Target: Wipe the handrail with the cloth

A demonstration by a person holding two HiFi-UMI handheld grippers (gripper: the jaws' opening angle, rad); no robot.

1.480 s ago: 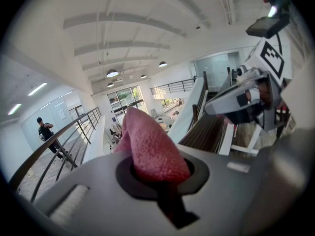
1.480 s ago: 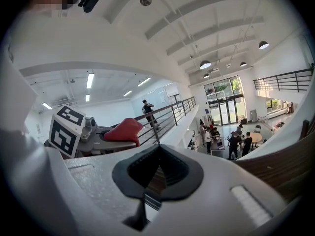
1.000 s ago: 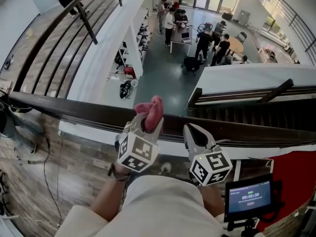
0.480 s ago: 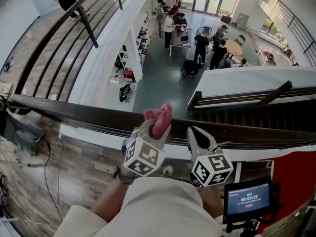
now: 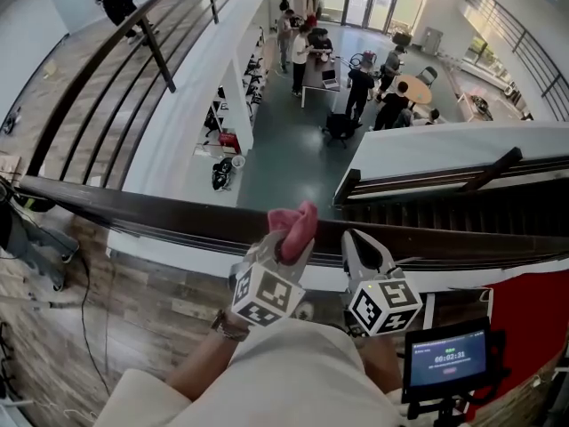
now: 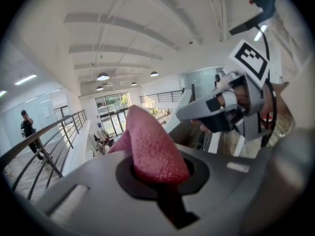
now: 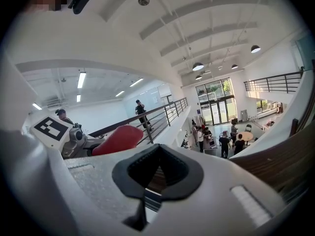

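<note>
The pink cloth (image 5: 296,228) is bunched and pinched between the jaws of the left tool (image 5: 286,243), with its free end standing up above the jaw tips. It sits right over the dark wooden handrail (image 5: 133,205), and from the head view it seems to touch the rail's top, though the contact itself is not clearly visible. The left tool's jaws are clamped tight on the cloth. Just beside it, the right tool (image 5: 359,241) points at the same rail with its jaws drawn together and nothing gripped. A strip of brown wood shows through the notch between its pads. Beyond the rail a lower floor (image 5: 293,140) lies well below, where several people (image 5: 360,83) stand around tables. A small screen (image 5: 449,356) sits at the lower right of the head view.
</note>
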